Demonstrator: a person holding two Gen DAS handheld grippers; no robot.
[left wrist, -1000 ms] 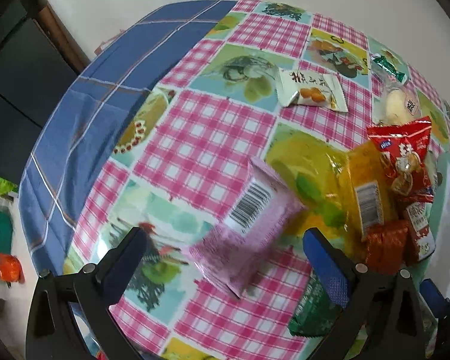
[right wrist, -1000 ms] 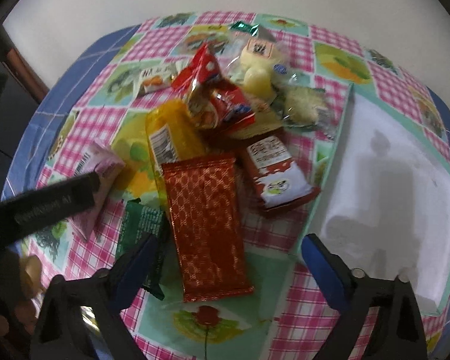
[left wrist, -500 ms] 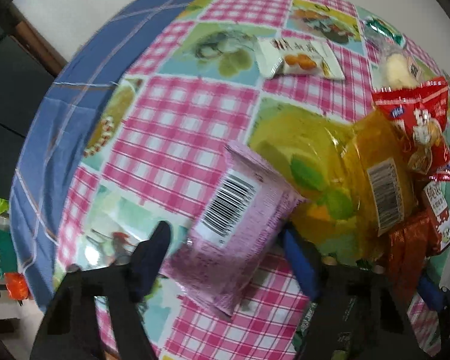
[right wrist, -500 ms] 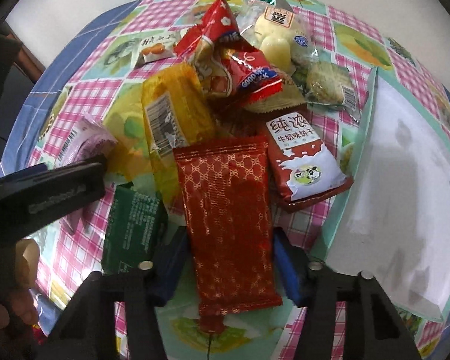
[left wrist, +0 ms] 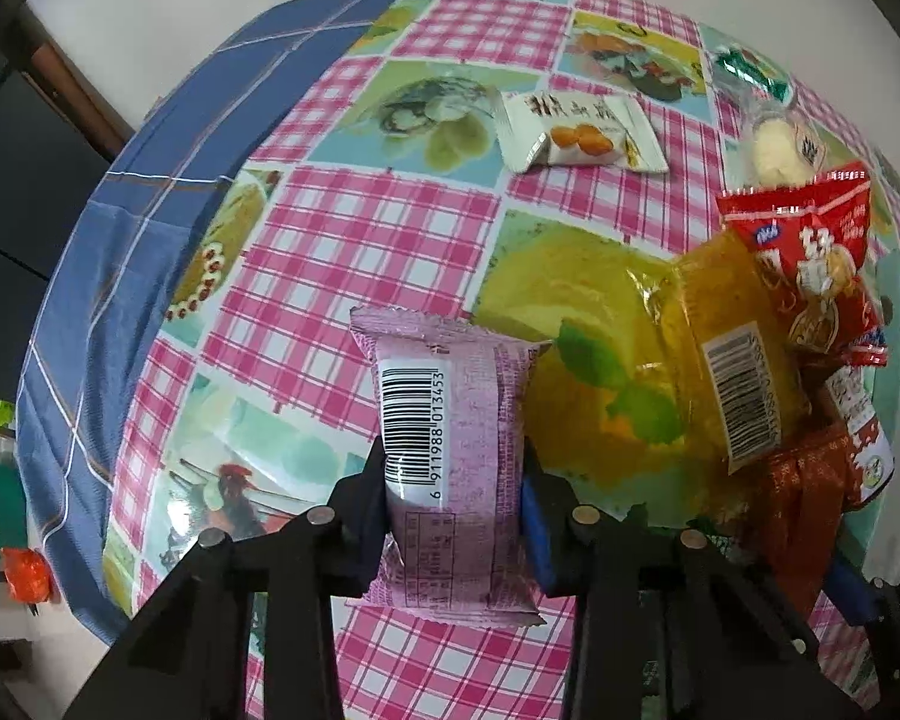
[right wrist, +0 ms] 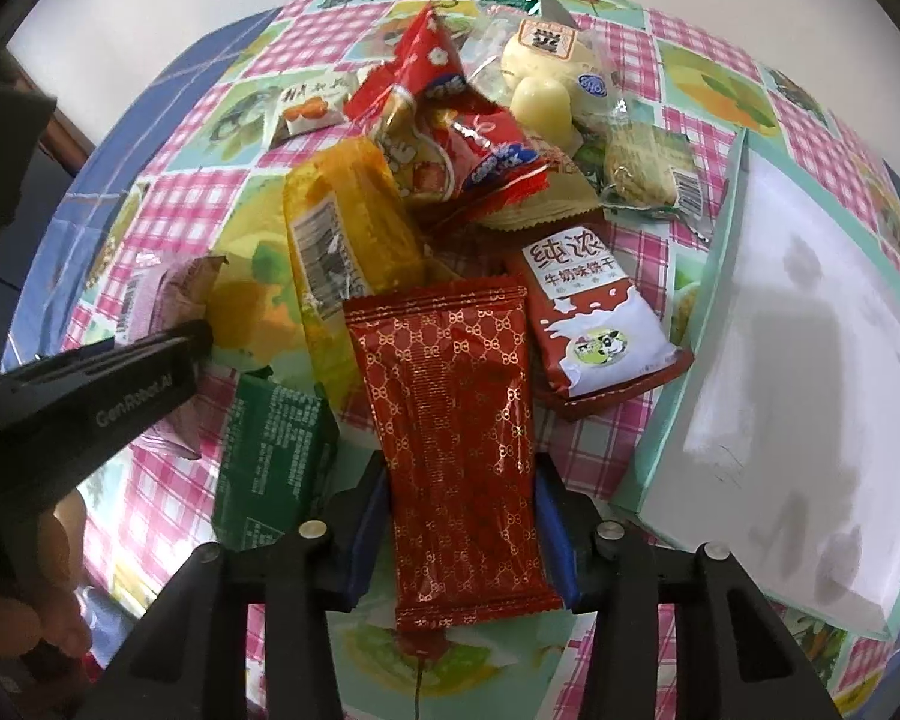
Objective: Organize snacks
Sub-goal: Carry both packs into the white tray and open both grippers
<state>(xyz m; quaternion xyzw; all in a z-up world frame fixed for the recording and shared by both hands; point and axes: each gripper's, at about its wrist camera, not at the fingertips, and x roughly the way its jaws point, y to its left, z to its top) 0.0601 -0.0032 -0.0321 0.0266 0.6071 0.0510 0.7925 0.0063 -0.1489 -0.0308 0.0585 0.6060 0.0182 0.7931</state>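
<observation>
A: What does the left gripper (left wrist: 455, 480) hold?

B: Its fingers (left wrist: 534, 516) are closed to the width of a pink packet (left wrist: 450, 450), flat, crinkled foil with a barcode, and press on both its long sides.

A: And the right gripper (right wrist: 459, 516)?

B: Its fingers (right wrist: 549, 519) are narrowed the same way on a long red packet (right wrist: 456, 438), glossy with a small gold pattern. Just left of these fingers lies a green packet (right wrist: 270, 450). Ahead of them is a heap of snacks, with an orange transparent packet (right wrist: 354, 240). To their right a white flat box (right wrist: 810, 396) rests on the surface (left wrist: 360, 240), a checked glossy cloth.
</observation>
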